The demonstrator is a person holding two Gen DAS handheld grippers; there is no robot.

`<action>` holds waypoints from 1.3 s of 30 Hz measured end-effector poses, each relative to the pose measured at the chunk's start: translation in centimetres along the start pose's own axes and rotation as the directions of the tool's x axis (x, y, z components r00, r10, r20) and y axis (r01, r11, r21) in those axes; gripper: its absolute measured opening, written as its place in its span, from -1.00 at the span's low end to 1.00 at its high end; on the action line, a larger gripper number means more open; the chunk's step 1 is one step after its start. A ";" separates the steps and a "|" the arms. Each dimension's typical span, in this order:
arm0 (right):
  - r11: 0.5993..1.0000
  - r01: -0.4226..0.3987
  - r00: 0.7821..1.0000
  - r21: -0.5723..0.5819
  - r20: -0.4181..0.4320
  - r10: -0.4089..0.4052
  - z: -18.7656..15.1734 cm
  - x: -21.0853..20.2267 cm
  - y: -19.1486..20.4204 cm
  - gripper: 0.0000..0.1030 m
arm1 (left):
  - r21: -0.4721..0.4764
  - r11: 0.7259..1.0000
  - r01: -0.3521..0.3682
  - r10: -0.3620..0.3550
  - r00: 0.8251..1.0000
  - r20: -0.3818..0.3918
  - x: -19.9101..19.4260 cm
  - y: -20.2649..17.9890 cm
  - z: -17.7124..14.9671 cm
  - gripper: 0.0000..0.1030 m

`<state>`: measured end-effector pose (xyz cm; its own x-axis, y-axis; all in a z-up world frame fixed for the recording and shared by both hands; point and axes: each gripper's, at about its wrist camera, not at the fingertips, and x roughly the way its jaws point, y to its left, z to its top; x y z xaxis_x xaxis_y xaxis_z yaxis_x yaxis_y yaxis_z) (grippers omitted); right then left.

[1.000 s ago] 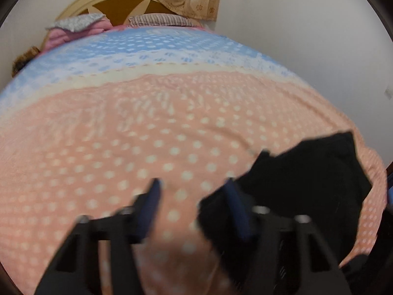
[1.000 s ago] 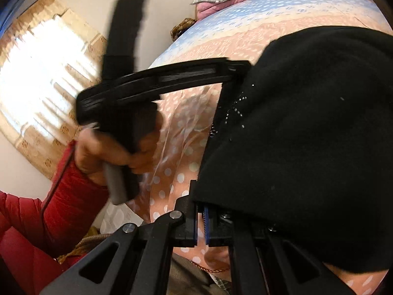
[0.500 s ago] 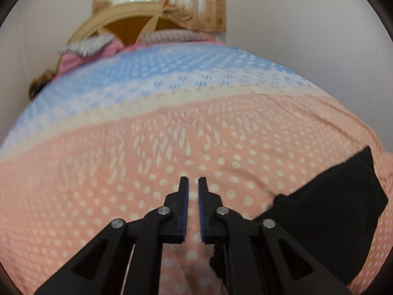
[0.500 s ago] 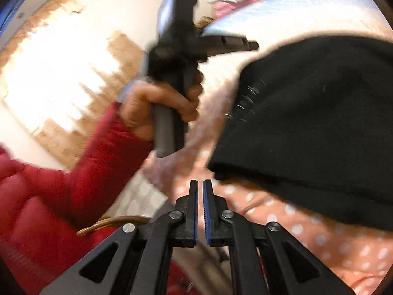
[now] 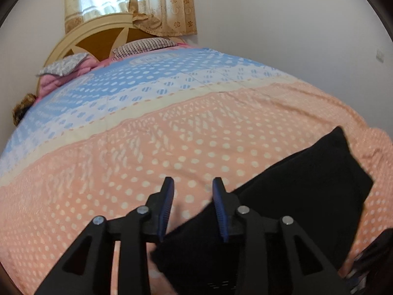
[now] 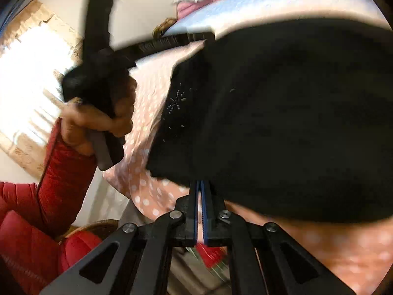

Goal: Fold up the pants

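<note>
Left wrist view: the left gripper point(image 5: 192, 206) has its jaws apart, holding nothing, above the near-left edge of the black pants point(image 5: 289, 206). They lie as a folded slab on the polka-dot bedspread point(image 5: 122, 172) near the bed's right edge, long axis running from near-left to far-right, one corner pointing toward the wall. To do the step well, I would lower onto that near edge and bite through every layer before closing.

Right wrist view: the right gripper point(image 6: 199, 211) has its jaws nearly together at the pants' point(image 6: 282, 123) lower hem; whether cloth sits between them I cannot tell. The left hand point(image 6: 98, 123) grips its tool beside the pants' left edge.
</note>
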<state>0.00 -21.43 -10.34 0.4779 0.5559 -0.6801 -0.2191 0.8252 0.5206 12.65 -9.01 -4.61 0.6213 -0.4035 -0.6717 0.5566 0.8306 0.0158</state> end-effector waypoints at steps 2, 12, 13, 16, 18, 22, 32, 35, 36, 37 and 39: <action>0.998 0.054 0.993 -0.029 0.104 -0.051 1.2 -3.1 -0.2 -0.95 | -0.009 1.000 0.014 -0.014 1.000 0.012 -0.5 -0.8 0.1 -0.18; 0.960 0.243 0.960 0.141 0.107 -0.259 1.9 -8.2 -11.5 -0.95 | 0.024 0.997 -0.078 0.077 0.997 0.007 1.4 -2.2 -2.3 0.71; 0.962 0.230 0.965 0.150 0.093 -0.245 1.6 -8.7 -11.9 -0.95 | 0.012 0.996 -0.090 0.090 0.996 0.005 1.5 -1.7 -2.0 0.83; 0.957 0.274 0.953 0.096 0.104 -0.283 1.5 -9.4 -9.9 -0.92 | -0.028 0.993 -0.118 0.118 0.993 0.010 0.8 -0.9 -0.8 0.84; 0.957 0.282 0.940 0.072 0.176 -0.291 1.8 -10.5 -9.3 -0.92 | -0.054 0.989 -0.140 0.142 0.989 0.042 -0.7 -1.0 -0.5 0.81; 0.958 0.277 0.921 0.068 0.264 -0.285 4.9 -12.3 -10.4 -0.92 | -0.079 0.994 -0.071 0.080 0.991 0.109 -3.9 -3.1 -1.5 0.80; 0.948 0.252 0.935 0.192 0.203 -0.290 10.5 -6.0 -15.5 -0.95 | 0.011 0.999 -0.037 0.037 0.999 0.005 -2.5 -7.4 -6.5 0.79; 0.956 0.228 0.926 0.184 0.263 -0.271 10.7 -7.6 -13.3 -0.92 | -0.004 0.998 -0.069 0.069 0.998 0.008 -3.3 -6.7 -5.9 0.79; 0.960 0.212 0.922 0.185 0.287 -0.259 10.6 -8.4 -12.9 -0.92 | -0.010 0.997 -0.076 0.076 0.997 0.001 -3.4 -6.5 -5.7 0.79; 0.963 0.198 0.914 0.183 0.321 -0.249 9.8 -9.7 -12.3 -0.92 | -0.020 0.996 -0.081 0.081 0.997 -0.004 -3.6 -6.2 -5.4 0.79; 0.958 0.219 0.898 0.187 0.346 -0.272 8.8 -10.8 -11.6 -0.79 | -0.050 0.993 -0.106 0.106 0.994 0.001 -4.2 -5.4 -5.0 0.79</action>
<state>4.88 -37.86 -4.46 0.7833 0.2398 -0.5736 0.0533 0.8934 0.4462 4.30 -9.86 -5.61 0.6772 -0.3137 -0.6656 0.4594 0.8869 0.0493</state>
